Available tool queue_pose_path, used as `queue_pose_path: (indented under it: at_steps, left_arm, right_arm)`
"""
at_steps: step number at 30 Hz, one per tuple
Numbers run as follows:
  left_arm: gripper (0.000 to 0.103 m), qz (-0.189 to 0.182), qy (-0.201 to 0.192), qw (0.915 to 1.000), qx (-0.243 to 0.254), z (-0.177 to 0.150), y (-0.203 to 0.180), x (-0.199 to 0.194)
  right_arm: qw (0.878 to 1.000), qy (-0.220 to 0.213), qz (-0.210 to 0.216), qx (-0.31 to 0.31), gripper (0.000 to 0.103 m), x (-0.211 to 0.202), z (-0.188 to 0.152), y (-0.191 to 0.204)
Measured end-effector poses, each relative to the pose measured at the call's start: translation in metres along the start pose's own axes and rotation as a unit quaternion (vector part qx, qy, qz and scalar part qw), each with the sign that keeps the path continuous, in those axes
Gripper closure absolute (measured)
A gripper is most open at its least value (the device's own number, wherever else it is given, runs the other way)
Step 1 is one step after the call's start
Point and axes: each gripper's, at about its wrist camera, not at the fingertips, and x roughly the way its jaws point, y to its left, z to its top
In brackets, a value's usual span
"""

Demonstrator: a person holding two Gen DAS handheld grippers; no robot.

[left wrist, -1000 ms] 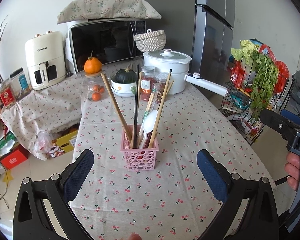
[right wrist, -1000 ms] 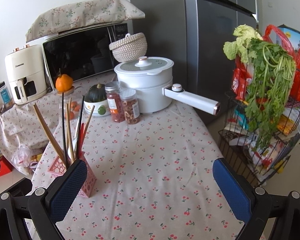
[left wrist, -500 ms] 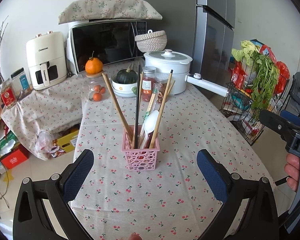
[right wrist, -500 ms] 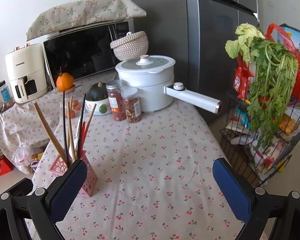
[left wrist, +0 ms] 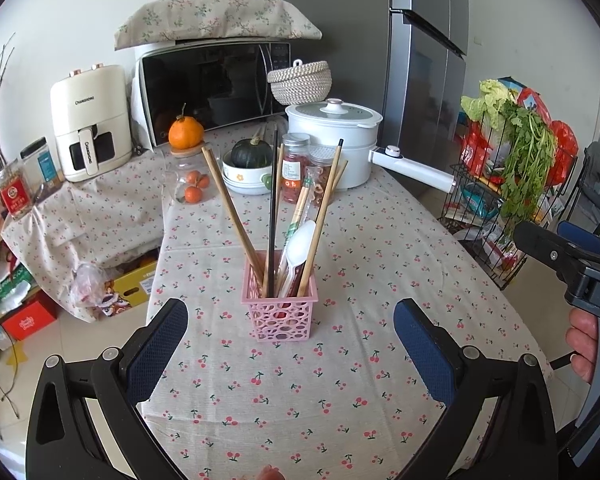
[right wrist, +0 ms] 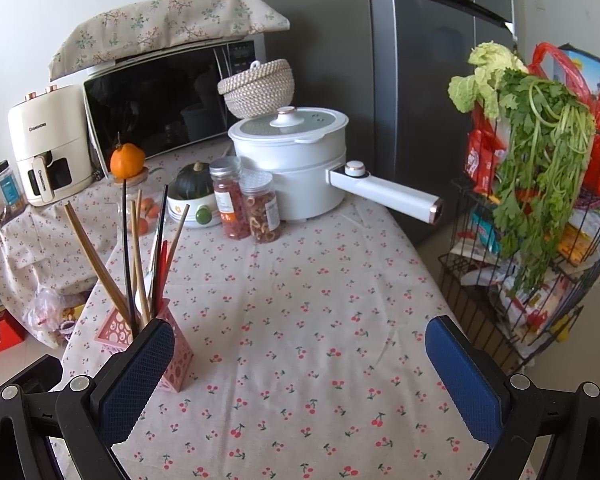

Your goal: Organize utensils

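We are holding both the left hand-held gripper and the right hand-held gripper spread and empty, the pink basket of chopsticks standing just ahead between the left one's fingers, so we are judging a slow, level approach best.

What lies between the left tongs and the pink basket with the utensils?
Only bare cherry-print tablecloth lies between the left tongs and the pink basket; the left wrist view shows it.
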Motion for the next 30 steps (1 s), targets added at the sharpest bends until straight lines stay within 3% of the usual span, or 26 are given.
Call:
queue_pose_path:
  at_steps: [30]
  left_arm:
    - [0.0,0.024,0.014,0.9996,-0.004,-0.0011,0.0016,0.0035]
  right_arm:
    - [1.0,0.009,0.005,0.004,0.0,0.0031,-0.0027,-0.0011]
